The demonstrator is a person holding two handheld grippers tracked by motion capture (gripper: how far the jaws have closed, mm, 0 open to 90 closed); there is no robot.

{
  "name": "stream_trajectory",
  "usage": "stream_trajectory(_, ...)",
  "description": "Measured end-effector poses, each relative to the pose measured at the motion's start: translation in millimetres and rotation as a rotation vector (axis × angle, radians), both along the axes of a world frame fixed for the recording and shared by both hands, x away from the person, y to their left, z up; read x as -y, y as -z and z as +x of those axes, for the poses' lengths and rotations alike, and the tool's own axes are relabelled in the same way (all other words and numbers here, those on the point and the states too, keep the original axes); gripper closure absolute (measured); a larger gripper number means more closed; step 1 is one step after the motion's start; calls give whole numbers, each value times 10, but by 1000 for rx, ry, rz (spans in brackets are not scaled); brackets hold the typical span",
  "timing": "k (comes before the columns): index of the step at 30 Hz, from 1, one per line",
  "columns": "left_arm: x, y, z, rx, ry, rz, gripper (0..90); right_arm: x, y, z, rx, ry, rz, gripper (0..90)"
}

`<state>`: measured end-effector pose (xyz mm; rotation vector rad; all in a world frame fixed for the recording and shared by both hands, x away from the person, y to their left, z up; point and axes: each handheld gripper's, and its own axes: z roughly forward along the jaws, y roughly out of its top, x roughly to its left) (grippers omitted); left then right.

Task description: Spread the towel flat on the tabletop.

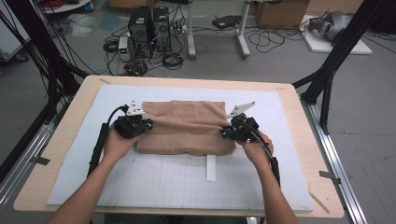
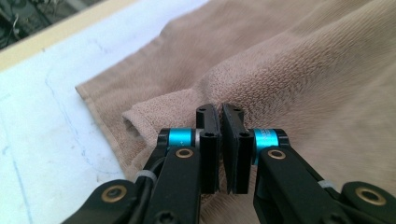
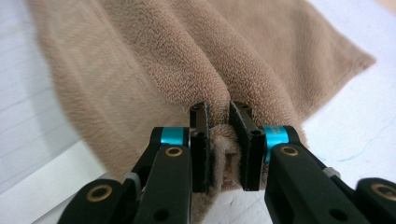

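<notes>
One brown towel (image 1: 187, 126), one white mat (image 1: 163, 179), two grippers, one table (image 1: 74, 100)

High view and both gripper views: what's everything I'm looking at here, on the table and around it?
Towel: one, light brown, mid-table, bunched into a ridge between the grippers.
Mat: one, white with a faint grid, covering most of the table.
Tape strip: one, white, on the mat just under the towel's near edge.
Table: one, pale wood.
Computer towers: two, black, on the floor beyond the table among cables.
Cardboard boxes: brown, far floor; count unclear.
Left gripper: black with blue rings, pinching a towel fold.
Right gripper: same colours, clamped on the towel's fold.
</notes>
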<state>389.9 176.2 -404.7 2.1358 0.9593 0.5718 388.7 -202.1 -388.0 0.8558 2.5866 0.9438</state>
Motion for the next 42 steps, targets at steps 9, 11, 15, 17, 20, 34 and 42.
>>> stream_trajectory(9, -59, -71, -28, 4, -11, -32, 755, 49, 12, 5, -1, -4, 56, 681)
stream_trajectory(11, -125, -153, -98, 21, -5, -59, 745, 78, -53, -63, 15, -13, 69, 659)
stream_trajectory(15, -247, -288, -254, 51, 7, -71, 723, 136, -178, -206, 55, -27, 81, 644)
stream_trajectory(17, -288, -323, -342, 59, 17, -75, 716, 152, -231, -272, 65, -36, 88, 632)
stream_trajectory(20, -307, -320, -461, 63, 40, -75, 703, 149, -284, -376, 88, -52, 87, 631)
stream_trajectory(34, -44, 160, -344, -66, 74, 2, 547, -148, 195, -246, 43, -63, 4, 511)
stream_trajectory(42, 115, 265, -291, -19, 36, 61, 655, -278, 307, -181, 61, -43, -26, 681)
